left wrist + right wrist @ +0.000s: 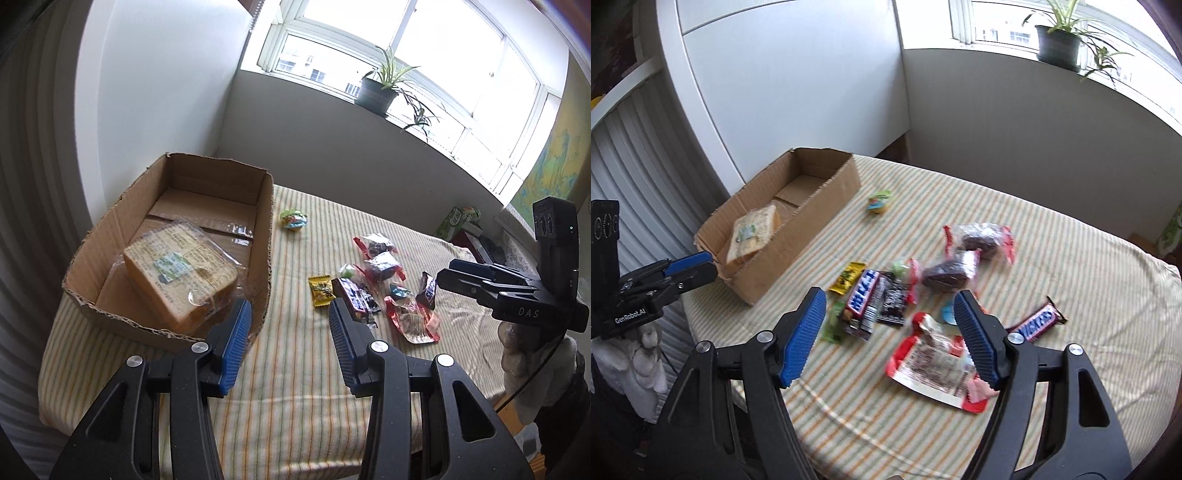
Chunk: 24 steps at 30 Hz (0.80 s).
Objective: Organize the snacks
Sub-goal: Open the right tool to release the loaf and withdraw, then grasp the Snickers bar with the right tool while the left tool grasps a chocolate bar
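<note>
On the striped tabletop (1071,288) a cardboard box (258,236) is sitting at the left with a wrapped bread loaf (181,273) lying inside, while loose snacks (886,295) are lying scattered to its right. Left tongs (290,325) are hanging wide open and empty near the box's corner; right tongs (890,332) are gaping, empty, above a red packet (934,365)

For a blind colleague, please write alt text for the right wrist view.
The open right gripper hovers above wrapped snacks scattered on a striped tablecloth, including a Snickers bar. To the left, a cardboard box holds packaged bread, with the left gripper beside it.
</note>
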Tool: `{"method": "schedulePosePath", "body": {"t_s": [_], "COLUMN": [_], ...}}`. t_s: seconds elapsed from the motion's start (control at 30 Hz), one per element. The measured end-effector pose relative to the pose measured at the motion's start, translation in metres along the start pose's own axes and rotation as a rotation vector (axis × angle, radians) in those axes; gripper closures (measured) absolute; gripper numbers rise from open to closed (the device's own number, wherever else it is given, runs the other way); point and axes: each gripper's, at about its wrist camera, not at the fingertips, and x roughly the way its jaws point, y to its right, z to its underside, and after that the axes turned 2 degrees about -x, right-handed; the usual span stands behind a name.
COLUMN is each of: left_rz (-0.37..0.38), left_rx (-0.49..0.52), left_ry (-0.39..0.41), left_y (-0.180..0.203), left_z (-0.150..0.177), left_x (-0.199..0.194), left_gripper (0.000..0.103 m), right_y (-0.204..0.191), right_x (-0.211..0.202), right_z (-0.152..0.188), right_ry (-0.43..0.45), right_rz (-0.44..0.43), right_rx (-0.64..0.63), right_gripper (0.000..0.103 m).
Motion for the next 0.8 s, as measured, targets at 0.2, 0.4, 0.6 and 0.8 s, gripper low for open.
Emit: {"method": "schedulePosePath", "body": {"t_s": [0.2,0.4,0.6,0.8], "left_rz": [0.029,0.047,0.035,0.047], "left_rx": [0.043,0.088,0.116,0.109], "left_ry": [-0.044,-0.089,-0.120,-0.156], "left_y": [0.028,0.054,0.067,0.068], "left_z": [0.010,0.018,0.018,0.017], "left_x": [0.016,0.034,0.052,0.068], "left_gripper": [0.062,0.059,0.057,0.057], "right_y": [0.055,0.094,0.127,0.147], "right_x": [-0.015,-0.012,0.000,0.029], "right_z": [0.026,0.046,0.052,0.051], "right_ry": [-0.012,-0.070,-0.102,-0.157], "right_rz": [0.123,0.151,0.120,0.042], "right_rx": [0.073,0.175,0.300,0.404], "right_gripper": [0.024,0.024,0.024,0.040]}}
